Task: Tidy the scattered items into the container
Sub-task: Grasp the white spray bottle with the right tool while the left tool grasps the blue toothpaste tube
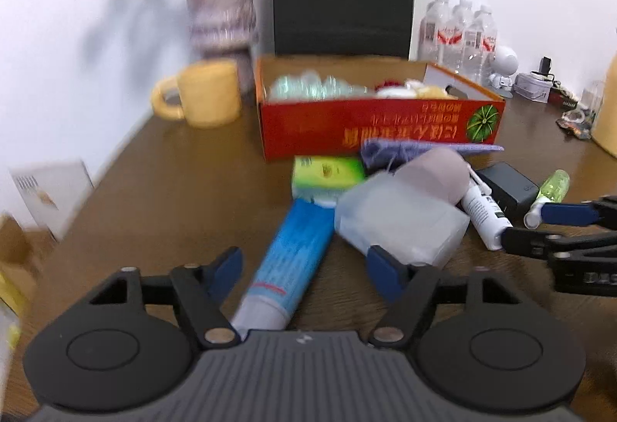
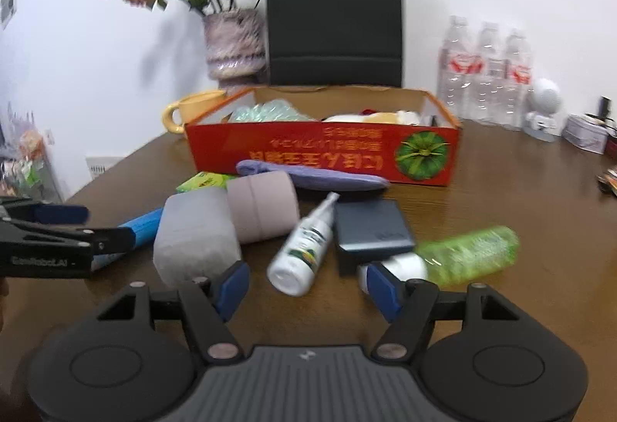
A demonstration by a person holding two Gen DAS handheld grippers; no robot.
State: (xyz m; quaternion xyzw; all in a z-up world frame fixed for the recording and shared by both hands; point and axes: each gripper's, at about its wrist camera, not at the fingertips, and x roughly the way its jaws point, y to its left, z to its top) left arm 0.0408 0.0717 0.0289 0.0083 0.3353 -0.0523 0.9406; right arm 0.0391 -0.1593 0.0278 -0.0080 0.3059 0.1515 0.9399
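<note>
Box (image 2: 324, 152): red carton at the back of the bench (image 2: 520, 214), open top, already has some stuff in it, kinda blurry.
Pile: sits right in front of the box. Blue tube (image 1: 293, 260), green packet (image 1: 327, 173), frosted case (image 1: 401, 217), beige roll (image 2: 264, 208), purple cloth (image 2: 312, 175), white bottle (image 2: 304, 248), dark block (image 2: 372, 229), green bottle (image 2: 468, 254).
Left gripper (image 1: 304, 268): jaws apart, tube lying between them, pads not on it. Right pad is touching or just in front of the case, can't tell.
Right gripper (image 2: 306, 285): jaws apart, white bottle's base just ahead of the gap, nothing clamped.
Behind: yellow mug (image 1: 208, 96), vase (image 2: 235, 44) of flowers, black bag (image 2: 333, 21), water bottles (image 2: 486, 71).
</note>
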